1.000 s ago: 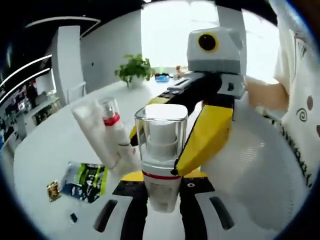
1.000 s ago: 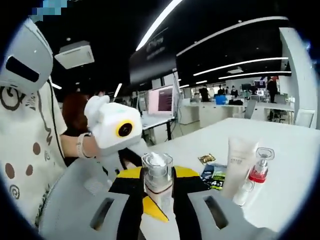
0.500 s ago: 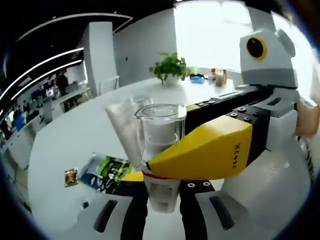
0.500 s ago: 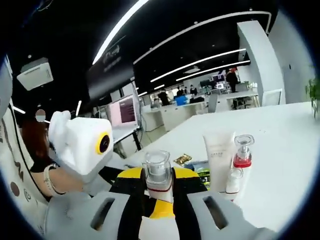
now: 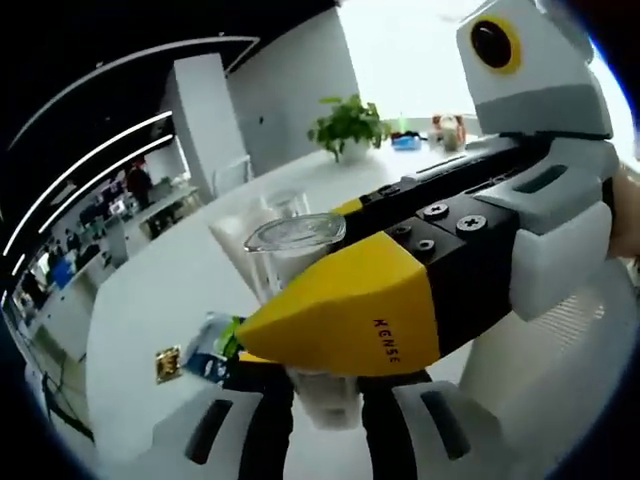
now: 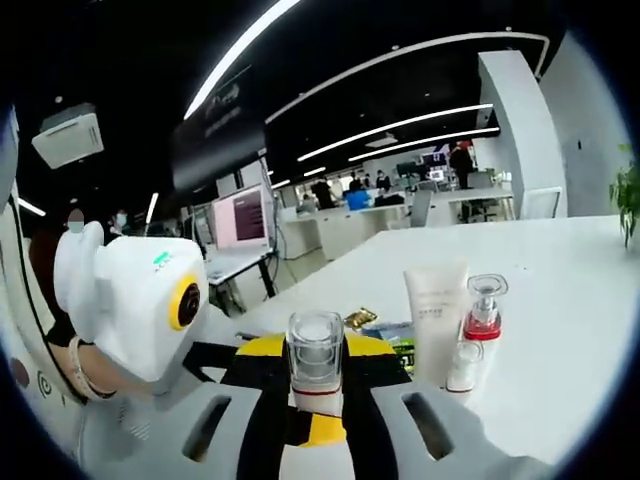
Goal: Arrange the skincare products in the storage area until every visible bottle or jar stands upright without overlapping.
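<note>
Mid-task: clear-capped pump bottle (image 6: 315,360) held off the white table (image 6: 560,330), pinched by both the left gripper (image 5: 315,395) and right gripper (image 6: 316,400), not yet set beside upright white tube (image 6: 436,318) and red-collared pump bottle (image 6: 483,312).

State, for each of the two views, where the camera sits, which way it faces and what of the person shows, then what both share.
Left gripper view: rides the left gripper; faces the potted plant; the right gripper crosses it.
Right gripper view: rides the right gripper; faces office desks; a wrist shows.
Shared: the clear-capped bottle, white tube, white table.
</note>
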Motion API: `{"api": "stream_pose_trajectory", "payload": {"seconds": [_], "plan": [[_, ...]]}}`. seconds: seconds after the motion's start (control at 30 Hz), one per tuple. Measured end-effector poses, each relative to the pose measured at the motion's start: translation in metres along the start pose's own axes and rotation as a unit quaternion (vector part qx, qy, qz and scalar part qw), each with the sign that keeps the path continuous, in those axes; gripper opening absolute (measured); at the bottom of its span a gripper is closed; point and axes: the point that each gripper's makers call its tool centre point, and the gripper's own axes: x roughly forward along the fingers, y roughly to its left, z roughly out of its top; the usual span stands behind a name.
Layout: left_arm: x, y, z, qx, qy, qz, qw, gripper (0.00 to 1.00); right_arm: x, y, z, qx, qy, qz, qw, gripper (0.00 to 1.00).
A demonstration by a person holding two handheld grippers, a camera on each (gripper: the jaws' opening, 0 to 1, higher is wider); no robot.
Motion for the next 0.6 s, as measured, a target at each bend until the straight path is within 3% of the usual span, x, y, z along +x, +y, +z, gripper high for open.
{"api": "stream_pose_trajectory", "payload": {"seconds": [0.13,0.17,0.2,0.27,0.33,0.37,0.4,0.43,0.47,0.53,0.57,0.6], "plan": [[-0.002,-0.007,0.006,0.016,-0.022,-0.046,0.9986,0.22,-0.004,-0.001,0.002,-0.010,-0.001,0.029,0.9995,0.18],[-0.004,-0.011,0.006,-0.005,-0.021,-0.067,0.9975,0.22,-0.005,0.004,0.002,-0.022,-0.001,0.051,0.9984,0.18],[-0.006,-0.015,0.008,-0.007,-0.028,-0.086,0.9959,0.22,-0.009,-0.004,0.002,-0.034,0.002,0.055,0.9979,0.18],[-0.008,-0.017,0.009,-0.004,-0.036,-0.114,0.9928,0.22,-0.012,0.004,0.002,-0.049,0.006,0.101,0.9936,0.18],[-0.014,-0.025,0.007,0.003,-0.035,-0.154,0.9874,0.23,-0.016,0.008,-0.001,-0.046,0.016,0.127,0.9907,0.18],[-0.015,-0.027,0.009,0.012,-0.043,-0.164,0.9854,0.23,-0.019,0.013,0.004,-0.066,-0.003,0.157,0.9855,0.18],[-0.020,-0.033,0.009,0.022,-0.048,-0.192,0.9799,0.23,-0.021,0.011,0.001,-0.050,0.004,0.156,0.9865,0.18],[-0.022,-0.036,0.008,0.019,-0.045,-0.201,0.9783,0.23,-0.025,0.014,0.000,-0.061,0.004,0.181,0.9816,0.18],[-0.027,-0.042,0.011,0.023,-0.056,-0.228,0.9719,0.23,-0.026,0.017,0.002,-0.076,-0.003,0.192,0.9785,0.18],[-0.031,-0.042,0.007,0.031,-0.059,-0.250,0.9661,0.22,-0.032,0.019,-0.003,-0.074,0.005,0.206,0.9756,0.18],[-0.035,-0.050,0.009,0.038,-0.066,-0.270,0.9598,0.22,-0.037,0.029,-0.002,-0.097,0.000,0.246,0.9643,0.18],[-0.037,-0.053,0.011,0.052,-0.075,-0.278,0.9564,0.22,-0.039,0.031,-0.003,-0.094,0.003,0.251,0.9634,0.18]]}}
